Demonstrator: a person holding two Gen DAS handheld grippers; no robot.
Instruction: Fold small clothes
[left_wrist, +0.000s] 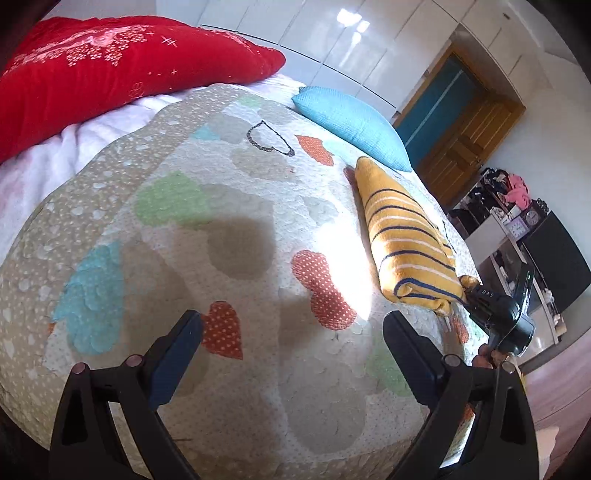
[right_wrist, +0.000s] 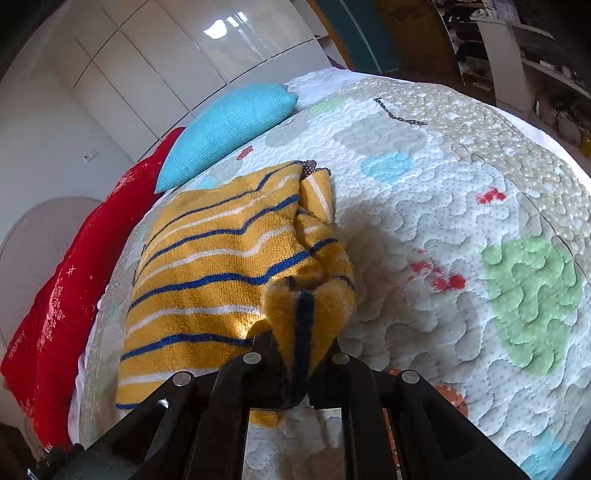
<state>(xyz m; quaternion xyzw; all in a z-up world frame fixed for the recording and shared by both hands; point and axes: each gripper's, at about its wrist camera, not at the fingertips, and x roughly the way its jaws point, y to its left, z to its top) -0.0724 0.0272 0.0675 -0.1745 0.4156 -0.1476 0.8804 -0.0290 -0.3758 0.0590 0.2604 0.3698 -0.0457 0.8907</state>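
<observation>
A yellow knit garment with blue and white stripes (left_wrist: 406, 236) lies folded on the quilted bedspread (left_wrist: 236, 206), right of centre in the left wrist view. My left gripper (left_wrist: 291, 332) is open and empty, above the bare quilt to the left of the garment. My right gripper (left_wrist: 476, 299) is shut on the garment's near corner. In the right wrist view the garment (right_wrist: 221, 266) fills the left half, and its bunched corner is pinched in my right gripper (right_wrist: 301, 347).
A blue cushion (left_wrist: 351, 122) and a red pillow (left_wrist: 110, 74) lie at the head of the bed. White wardrobe doors (left_wrist: 332, 37) stand behind. A wooden door (left_wrist: 469, 144) and cluttered shelves (left_wrist: 517, 221) stand past the bed's right edge.
</observation>
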